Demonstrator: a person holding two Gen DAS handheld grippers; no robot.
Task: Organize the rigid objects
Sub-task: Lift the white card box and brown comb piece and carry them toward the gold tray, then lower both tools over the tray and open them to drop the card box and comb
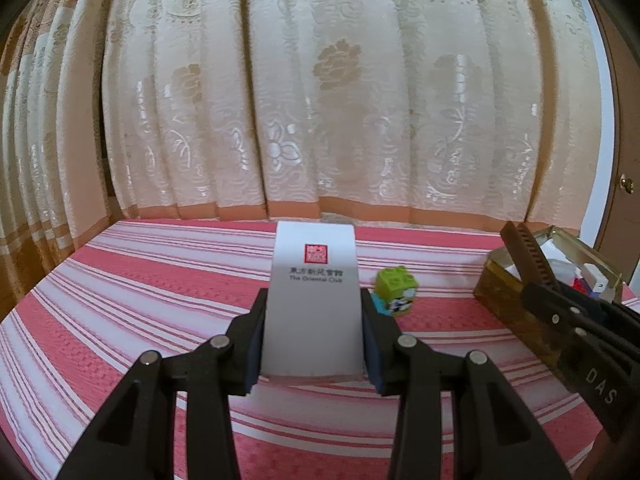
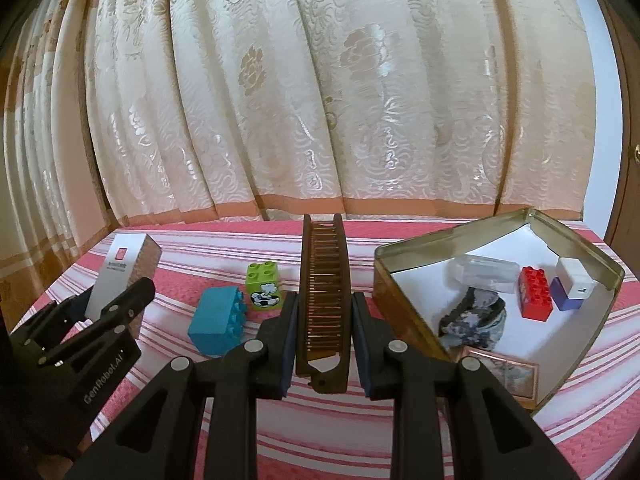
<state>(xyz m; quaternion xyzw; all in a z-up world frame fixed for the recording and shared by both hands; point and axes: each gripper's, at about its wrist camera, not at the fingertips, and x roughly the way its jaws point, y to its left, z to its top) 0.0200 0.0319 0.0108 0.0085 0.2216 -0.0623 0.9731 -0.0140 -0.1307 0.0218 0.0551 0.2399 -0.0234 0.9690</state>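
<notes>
My left gripper (image 1: 314, 334) is shut on a white box (image 1: 314, 300) with a red seal and "The Oriental Club" print, held upright over the striped cloth; it also shows at the left of the right wrist view (image 2: 120, 276). My right gripper (image 2: 322, 336) is shut on a brown folding comb (image 2: 324, 292), teeth up, pointing away; the comb also shows in the left wrist view (image 1: 528, 256). A green brick (image 2: 262, 286) with a cow print and a blue brick (image 2: 218, 326) lie on the cloth between the grippers.
An open gold tin (image 2: 424, 248) at the right holds a red brick (image 2: 534, 290), a white-and-blue cube (image 2: 572, 284), a clear case (image 2: 484, 272), a grey stone (image 2: 472, 322) and a small framed card (image 2: 504, 372). A cream curtain (image 2: 320, 100) hangs behind the pink-striped surface (image 2: 340, 420).
</notes>
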